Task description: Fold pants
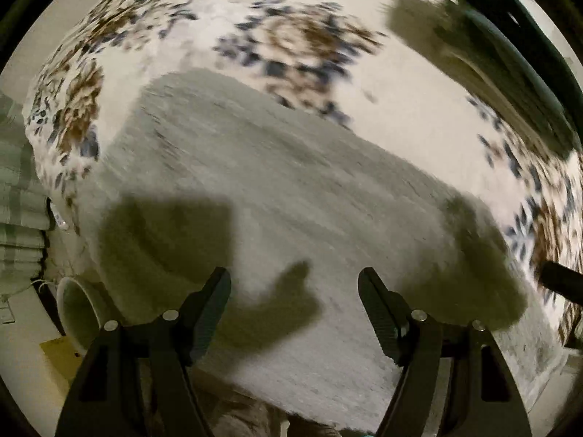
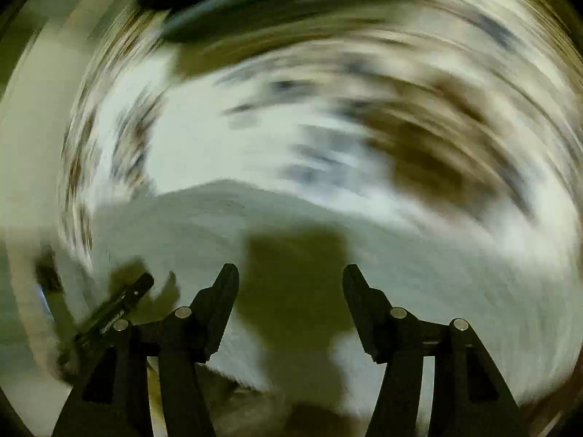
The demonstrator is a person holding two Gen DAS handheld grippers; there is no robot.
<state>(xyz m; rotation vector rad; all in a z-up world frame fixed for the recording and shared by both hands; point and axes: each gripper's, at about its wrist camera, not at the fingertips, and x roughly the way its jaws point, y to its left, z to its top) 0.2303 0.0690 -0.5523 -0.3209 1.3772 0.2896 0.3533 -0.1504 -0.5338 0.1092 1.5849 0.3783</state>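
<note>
The pants (image 1: 284,196) are light grey and lie flat as a broad folded slab on a flower-patterned bedspread (image 1: 291,36). My left gripper (image 1: 294,280) is open and empty, hovering above the near part of the pants. My right gripper (image 2: 290,276) is open and empty above the pants (image 2: 437,273) too; its view is heavily motion-blurred. The left gripper's fingers (image 2: 120,309) show at the lower left of the right wrist view. A dark tip, perhaps of the right gripper (image 1: 561,280), shows at the right edge of the left wrist view.
A dark green item (image 1: 517,58) lies at the far right on the bed and shows blurred in the right wrist view (image 2: 226,7). A white round bin (image 1: 76,313) and folded striped cloth (image 1: 18,196) sit off the bed's left side.
</note>
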